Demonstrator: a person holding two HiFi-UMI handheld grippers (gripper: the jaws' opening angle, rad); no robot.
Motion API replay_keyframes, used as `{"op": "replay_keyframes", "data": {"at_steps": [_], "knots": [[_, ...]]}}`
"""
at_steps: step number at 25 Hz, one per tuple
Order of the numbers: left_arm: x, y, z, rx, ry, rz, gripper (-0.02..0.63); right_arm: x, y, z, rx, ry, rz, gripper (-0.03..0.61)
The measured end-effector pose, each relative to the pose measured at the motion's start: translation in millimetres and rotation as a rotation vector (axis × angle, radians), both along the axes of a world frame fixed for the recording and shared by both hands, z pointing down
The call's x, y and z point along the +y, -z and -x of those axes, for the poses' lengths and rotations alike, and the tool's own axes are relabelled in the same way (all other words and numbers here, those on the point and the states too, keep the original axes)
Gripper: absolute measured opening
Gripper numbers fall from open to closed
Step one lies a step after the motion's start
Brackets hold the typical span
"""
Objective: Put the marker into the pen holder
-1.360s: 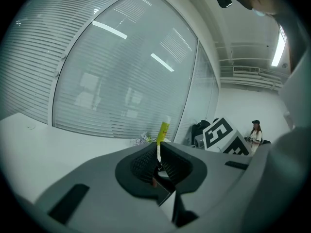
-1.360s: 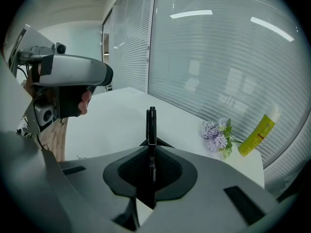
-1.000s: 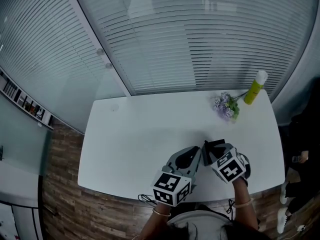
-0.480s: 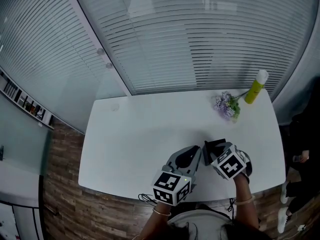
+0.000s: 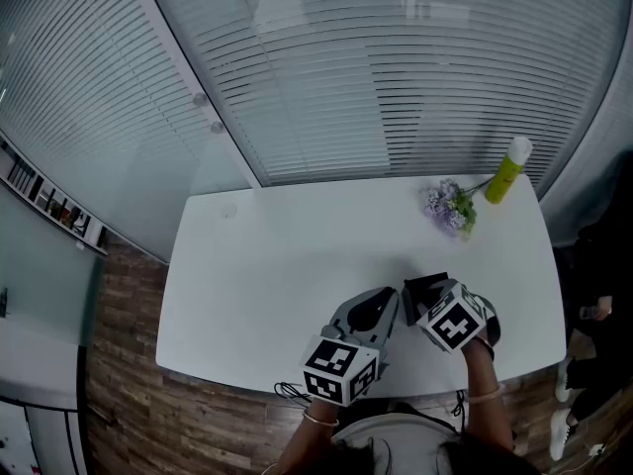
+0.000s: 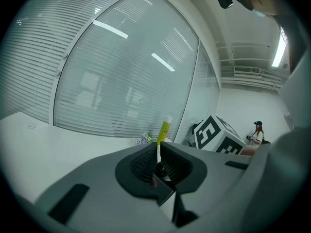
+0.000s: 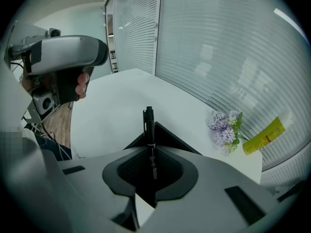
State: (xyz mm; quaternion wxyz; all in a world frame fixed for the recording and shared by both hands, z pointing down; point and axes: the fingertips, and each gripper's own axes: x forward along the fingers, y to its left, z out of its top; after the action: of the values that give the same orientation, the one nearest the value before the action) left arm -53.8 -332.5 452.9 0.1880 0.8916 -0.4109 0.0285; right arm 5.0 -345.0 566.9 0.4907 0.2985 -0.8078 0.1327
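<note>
"Near the five o'clock edge of the desk (image 5: 257, 265), what's what?"

"The right hand-held gripper (image 7: 150, 152) has its jaws clamped on the black marker (image 7: 148, 125), gripped low on the barrel with most of its length sticking out ahead. The black pen holder (image 7: 170, 141) sits just beyond the jaws. From the right gripper view the marker crosses the holder's near corner, but I can't tell whether its end is over the opening."

"And the other one?"

"The left hand-held gripper (image 6: 159, 161) is at the holder's eight o'clock. Its jaws are drawn nearly together, with only a thin slit between, and I can't see anything held in them."

"So how do I place it cleanly?"

"I'd centre the marker's free end over the mouth, not the rim. Swing the barrel closer to vertical, then lower it until the end is below the walls. Only then part the jaws. The holder looks light, so a sideways nudge could slide or tip it."

"Anything in the way?"

"No. The flowers (image 5: 450, 208) and the yellow bottle (image 5: 506, 171) sit well apart at the desk's one o'clock corner."
</note>
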Motion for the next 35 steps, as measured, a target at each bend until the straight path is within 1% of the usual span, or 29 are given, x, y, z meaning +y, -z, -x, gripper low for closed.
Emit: {"op": "replay_keyframes", "data": {"at_steps": [11, 25, 28, 35], "knots": [[2.4, 0.0, 3.9, 0.001, 0.005, 0.001, 0.037, 0.3, -1.8, -0.8, 0.008, 0.002, 0.028, 0.072], [5.9, 1.5, 8.1, 0.006, 0.009, 0.003, 0.037, -1.1, 0.1, 0.0, 0.008, -0.014, 0.008, 0.077], [7.1, 3.1, 9.4, 0.008, 0.013, 0.000, 0.037, -2.2, 3.7, -0.7, -0.015, -0.028, -0.011, 0.080], [11.1, 3.9, 12.4, 0.005, 0.028, -0.011, 0.037, 1.6, 16.8, -1.5, -0.114, -0.075, -0.067, 0.092]]}}
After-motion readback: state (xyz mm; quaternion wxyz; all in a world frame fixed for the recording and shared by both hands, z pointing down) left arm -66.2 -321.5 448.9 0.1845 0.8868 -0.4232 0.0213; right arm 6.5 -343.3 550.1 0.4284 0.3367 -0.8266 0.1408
